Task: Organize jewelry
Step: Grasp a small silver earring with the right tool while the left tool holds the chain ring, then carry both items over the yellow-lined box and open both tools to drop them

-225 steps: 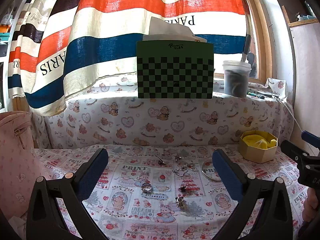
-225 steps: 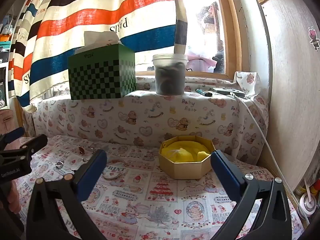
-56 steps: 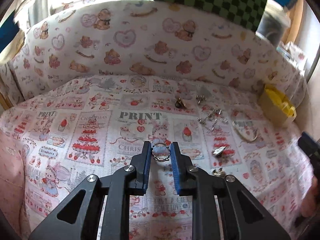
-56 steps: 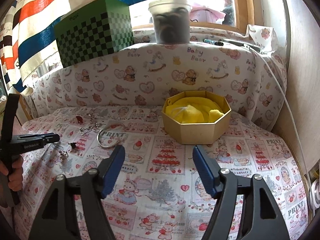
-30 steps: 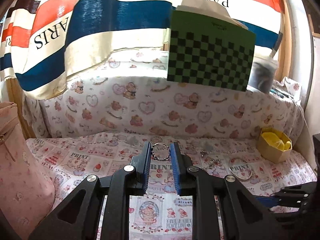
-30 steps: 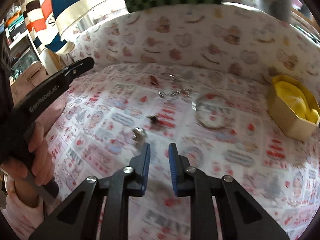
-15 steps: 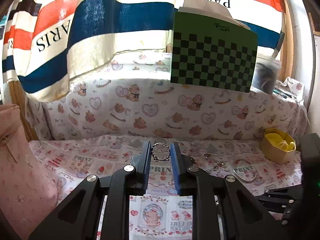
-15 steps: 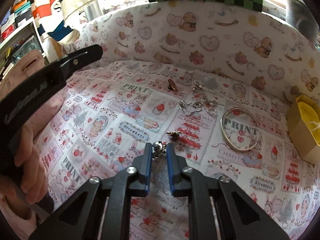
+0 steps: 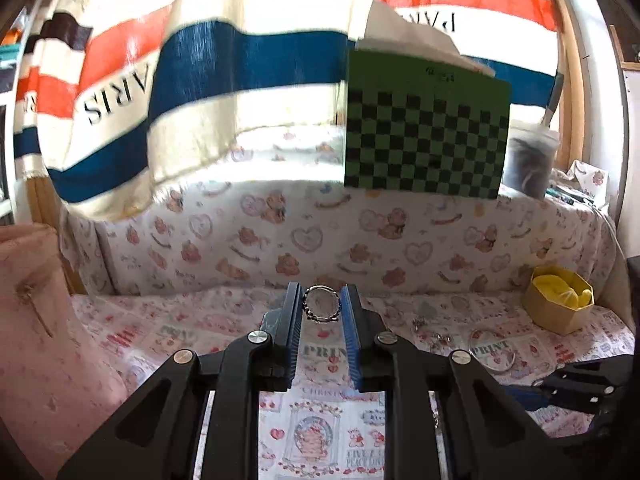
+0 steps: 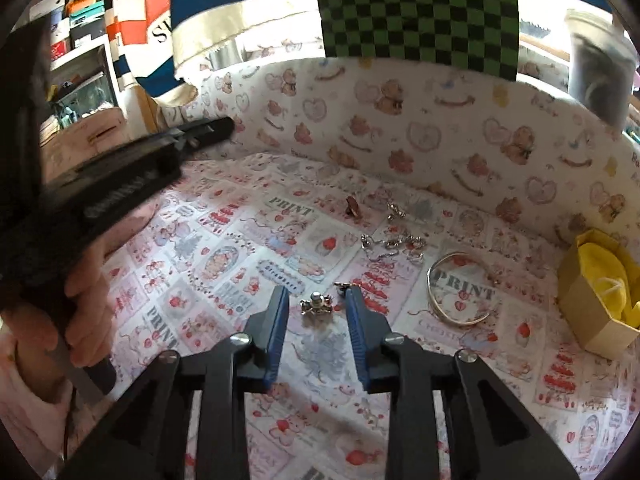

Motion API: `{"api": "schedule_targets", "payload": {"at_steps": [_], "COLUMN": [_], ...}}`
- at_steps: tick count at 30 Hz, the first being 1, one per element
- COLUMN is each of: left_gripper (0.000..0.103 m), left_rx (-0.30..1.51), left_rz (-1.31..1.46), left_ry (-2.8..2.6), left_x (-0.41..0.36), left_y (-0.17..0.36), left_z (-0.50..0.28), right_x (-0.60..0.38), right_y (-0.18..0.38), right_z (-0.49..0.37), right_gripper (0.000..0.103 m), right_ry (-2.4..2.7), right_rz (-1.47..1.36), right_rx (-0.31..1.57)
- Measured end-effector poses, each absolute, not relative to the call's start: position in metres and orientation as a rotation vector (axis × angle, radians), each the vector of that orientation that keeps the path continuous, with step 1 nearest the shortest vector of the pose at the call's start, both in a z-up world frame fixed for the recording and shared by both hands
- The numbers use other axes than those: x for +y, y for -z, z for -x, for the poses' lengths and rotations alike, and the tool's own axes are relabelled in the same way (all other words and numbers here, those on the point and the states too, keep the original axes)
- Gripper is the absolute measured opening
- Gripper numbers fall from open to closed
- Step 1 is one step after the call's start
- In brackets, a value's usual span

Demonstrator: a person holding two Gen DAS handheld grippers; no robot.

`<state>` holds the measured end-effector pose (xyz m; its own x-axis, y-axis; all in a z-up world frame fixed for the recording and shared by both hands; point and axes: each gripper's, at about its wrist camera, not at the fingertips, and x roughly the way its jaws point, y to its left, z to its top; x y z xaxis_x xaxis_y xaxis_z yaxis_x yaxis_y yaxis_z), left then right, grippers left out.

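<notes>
Between the parted right hand-held gripper fingers lies a small silver earring; close squarely. Left hand-held gripper grips a beaded silver ring.

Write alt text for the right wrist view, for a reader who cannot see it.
The right claw hangs open over a small silver charm that lies on the patterned cloth between its blue pads. A silver bangle and a cluster of small silver pieces lie beyond to the right, near a yellow-lined box; a hand grips the other tool at left.
</notes>
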<state>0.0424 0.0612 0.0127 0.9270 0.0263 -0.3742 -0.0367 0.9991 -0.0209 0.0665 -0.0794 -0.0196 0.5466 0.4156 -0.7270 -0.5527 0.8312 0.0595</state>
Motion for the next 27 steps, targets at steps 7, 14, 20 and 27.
{"api": "schedule_targets", "payload": {"at_steps": [7, 14, 20, 27], "left_gripper": [0.019, 0.019, 0.019, 0.019], "left_rx": [0.394, 0.4, 0.376, 0.336], "left_rz": [0.061, 0.064, -0.028, -0.029], "left_ry": [-0.042, -0.045, -0.063, 0.021], "left_x": [0.068, 0.068, 0.052, 0.037], "left_y": [-0.014, -0.012, -0.009, -0.022], "left_z": [-0.044, -0.045, -0.041, -0.025], "right_x": [-0.06, -0.073, -0.115, -0.19], "right_y": [0.033, 0.03, 0.004, -0.051], "right_z": [-0.077, -0.083, -0.073, -0.072], "right_gripper": [0.023, 0.008, 0.008, 0.008], "right_ry": [-0.586, -0.552, -0.506, -0.421], "right_rz": [0.253, 0.217, 0.167, 0.036], "right_rx": [0.857, 0.837, 0.744, 0.591]}}
